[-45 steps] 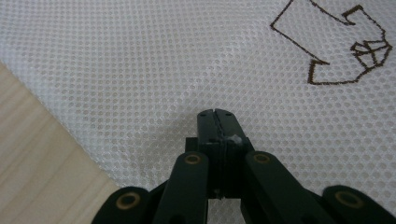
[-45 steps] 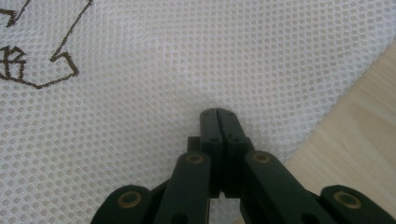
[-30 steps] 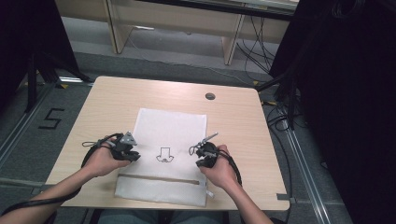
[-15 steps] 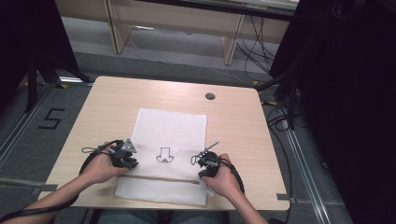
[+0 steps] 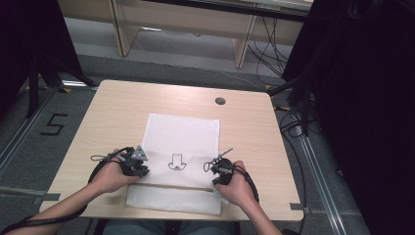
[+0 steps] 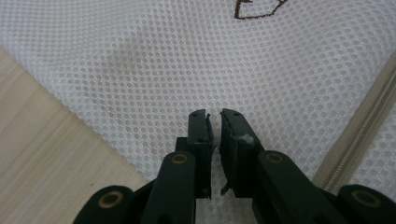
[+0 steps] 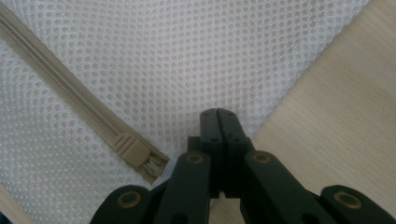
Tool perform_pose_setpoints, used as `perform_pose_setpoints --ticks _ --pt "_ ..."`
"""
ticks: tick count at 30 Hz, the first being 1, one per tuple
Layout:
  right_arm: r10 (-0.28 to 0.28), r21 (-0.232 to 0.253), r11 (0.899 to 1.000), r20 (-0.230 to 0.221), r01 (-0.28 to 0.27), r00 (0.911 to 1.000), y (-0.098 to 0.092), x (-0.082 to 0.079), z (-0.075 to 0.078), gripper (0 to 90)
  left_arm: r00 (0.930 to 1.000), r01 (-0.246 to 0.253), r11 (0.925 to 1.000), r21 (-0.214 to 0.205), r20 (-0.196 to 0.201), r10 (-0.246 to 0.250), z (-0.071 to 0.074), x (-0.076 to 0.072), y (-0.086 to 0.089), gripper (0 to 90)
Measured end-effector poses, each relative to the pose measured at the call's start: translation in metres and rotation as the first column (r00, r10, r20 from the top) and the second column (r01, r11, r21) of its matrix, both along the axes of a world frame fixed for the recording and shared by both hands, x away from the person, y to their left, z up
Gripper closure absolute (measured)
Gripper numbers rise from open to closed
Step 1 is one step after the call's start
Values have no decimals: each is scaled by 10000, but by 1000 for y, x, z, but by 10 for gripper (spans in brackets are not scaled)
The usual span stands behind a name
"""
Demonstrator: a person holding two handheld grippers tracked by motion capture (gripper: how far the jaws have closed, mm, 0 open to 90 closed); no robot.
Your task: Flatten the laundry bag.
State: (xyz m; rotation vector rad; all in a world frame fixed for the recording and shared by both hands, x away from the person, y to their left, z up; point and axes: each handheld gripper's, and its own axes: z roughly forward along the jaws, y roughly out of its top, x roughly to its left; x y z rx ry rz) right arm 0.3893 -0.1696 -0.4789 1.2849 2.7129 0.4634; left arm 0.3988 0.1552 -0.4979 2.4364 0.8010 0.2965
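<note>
A white mesh bag (image 5: 183, 132) lies flat on the wooden table (image 5: 117, 112), with a dark arrow mark (image 5: 176, 161) on it and a beige zipper (image 5: 171, 187) running near its front edge. My left gripper (image 5: 145, 170) rests at the bag's left edge. In the left gripper view its jaws (image 6: 215, 114) stand a narrow slit apart just over the mesh (image 6: 187, 60), with nothing between them and the zipper (image 6: 364, 140) to the right. My right gripper (image 5: 214, 172) is at the bag's right side. It (image 7: 218, 112) is shut and empty over the mesh, with the zipper pull (image 7: 135, 156) just to its left.
A dark round grommet (image 5: 220, 101) sits in the table's far right part. Bare wood shows beside both grippers (image 6: 46, 140) (image 7: 336, 107). Cables and desk legs stand on the floor beyond the table, and a dark curtain rises on the right.
Both hands and their grippers have slid slightly toward the table's front edge, closer to the zipper line. The bag lies as before.
</note>
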Motion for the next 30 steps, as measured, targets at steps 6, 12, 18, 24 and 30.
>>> perform_pose_setpoints --ticks 6,12,18,24,30 --pt "290 -81 9996 214 -288 9993 1 0 0 900 10000 -62 9999 -93 -40 61 0 -1 0 813" --pt "190 -139 9997 128 -188 9997 2 -2 0 900 10000 15 10000 -74 -19 -15 0 0 2 809" --pt "56 187 9998 50 -57 10000 -1 -1 0 880 9998 -187 9996 -191 -118 185 1 2 3 766" --pt "-631 1209 9913 837 527 9945 -17 -3 19 792 9969 -162 9915 -1294 742 260 12 3 4 596" --pt "-1058 1595 9837 1396 831 9845 -37 3 19 745 9956 -5 9791 -2034 913 195 15 4 1 472"
